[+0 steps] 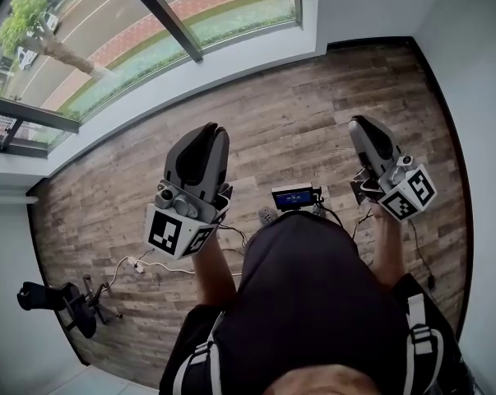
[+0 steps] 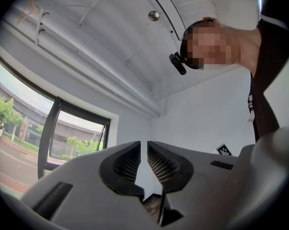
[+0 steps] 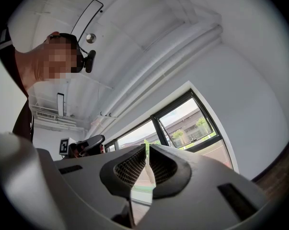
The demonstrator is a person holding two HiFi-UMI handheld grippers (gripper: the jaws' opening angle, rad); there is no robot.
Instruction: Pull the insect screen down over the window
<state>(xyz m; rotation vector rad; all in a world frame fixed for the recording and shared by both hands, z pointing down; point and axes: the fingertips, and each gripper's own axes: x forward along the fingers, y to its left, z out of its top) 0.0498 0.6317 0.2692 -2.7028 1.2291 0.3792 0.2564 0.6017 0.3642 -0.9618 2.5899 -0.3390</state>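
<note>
The window runs along the top left of the head view, with a street and trees outside and a white sill below it. No insect screen can be made out in any view. My left gripper is held over the wooden floor and points toward the window; its jaws stand a thin slit apart with nothing between them. My right gripper is held further right, also short of the window. Its jaw tips meet and hold nothing. The window shows beyond them.
A black wheeled chair base lies at the lower left. A white cable and plug trail on the floor near it. A small black device with a blue screen hangs at the person's waist. A white wall bounds the right side.
</note>
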